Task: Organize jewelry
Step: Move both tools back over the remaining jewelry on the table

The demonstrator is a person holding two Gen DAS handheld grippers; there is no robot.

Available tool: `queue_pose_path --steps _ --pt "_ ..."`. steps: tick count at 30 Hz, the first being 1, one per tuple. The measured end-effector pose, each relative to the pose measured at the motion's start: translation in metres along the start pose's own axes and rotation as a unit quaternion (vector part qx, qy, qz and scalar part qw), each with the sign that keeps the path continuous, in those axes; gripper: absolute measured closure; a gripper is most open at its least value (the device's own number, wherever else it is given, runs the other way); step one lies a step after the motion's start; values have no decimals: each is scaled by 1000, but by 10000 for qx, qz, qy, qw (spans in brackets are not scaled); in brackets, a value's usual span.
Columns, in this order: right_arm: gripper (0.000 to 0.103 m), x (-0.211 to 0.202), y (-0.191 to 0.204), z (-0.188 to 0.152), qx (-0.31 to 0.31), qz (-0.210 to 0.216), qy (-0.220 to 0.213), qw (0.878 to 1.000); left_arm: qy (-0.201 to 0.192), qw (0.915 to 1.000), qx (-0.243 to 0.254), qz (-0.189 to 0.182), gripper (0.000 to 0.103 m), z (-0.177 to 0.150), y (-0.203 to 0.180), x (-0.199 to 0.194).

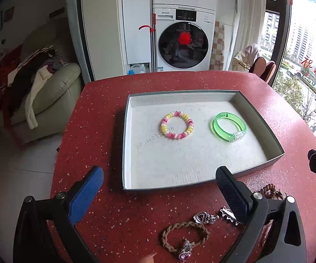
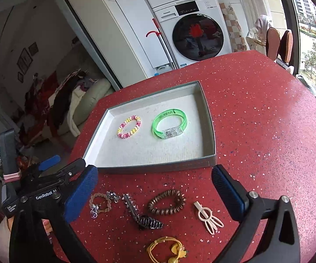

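A grey tray (image 1: 125, 131) (image 2: 208, 111) on the red table holds a pink-yellow coil bracelet (image 1: 176, 125) (image 2: 129, 126) and a green bangle (image 1: 228, 126) (image 2: 169, 124). In front of it lie a braided brown bracelet with a charm (image 1: 185, 236) (image 2: 99, 203), a silver heart charm (image 1: 201, 217), a star clip (image 1: 229, 214), a dark spiked clip (image 2: 140, 212), a brown coil tie (image 2: 166, 202), a cream hair clip (image 2: 208, 217) and a yellow tie (image 2: 166, 249). My left gripper (image 1: 160, 188) is open above the braided bracelet. My right gripper (image 2: 154, 186) is open above the loose pieces.
The table (image 2: 267, 131) drops off at its left edge to a floor and a sofa piled with clothes (image 1: 37, 83). A washing machine (image 1: 183, 43) stands behind the table. A window (image 1: 307, 54) is at the right.
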State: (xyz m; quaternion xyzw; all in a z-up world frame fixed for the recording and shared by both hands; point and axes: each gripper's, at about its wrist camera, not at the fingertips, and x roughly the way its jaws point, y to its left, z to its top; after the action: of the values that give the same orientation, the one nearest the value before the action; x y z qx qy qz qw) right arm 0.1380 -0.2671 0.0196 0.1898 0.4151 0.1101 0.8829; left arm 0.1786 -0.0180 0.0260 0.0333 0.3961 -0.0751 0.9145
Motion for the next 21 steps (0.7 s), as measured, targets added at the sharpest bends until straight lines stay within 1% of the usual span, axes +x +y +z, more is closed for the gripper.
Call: queue_pose_path --steps 2,4,7,11,16,21 --pt "0 -4 -2 -15 28 -131 138 9998 -29 9999 -32 97 0 -15 2 -8" --pt "0 -9 -5 -29 68 -271 190 9994 23 9998 -72 180 0 -32 6 -12" --pt "0 -13 -8 -48 64 -428 277 9987 203 9997 -26 115 0 -53 6 -13" --pt "0 -13 -5 -69 -87 -666 430 9968 332 9992 110 187 0 -75 -1 -11" --pt "0 -9 3 -88 -221 -798 625 9946 463 9988 23 169 0 -91 -9 -8" --pt "0 -3 9 -93 -382 -898 714 9927 479 9987 -11 189 0 -94 -12 -7"
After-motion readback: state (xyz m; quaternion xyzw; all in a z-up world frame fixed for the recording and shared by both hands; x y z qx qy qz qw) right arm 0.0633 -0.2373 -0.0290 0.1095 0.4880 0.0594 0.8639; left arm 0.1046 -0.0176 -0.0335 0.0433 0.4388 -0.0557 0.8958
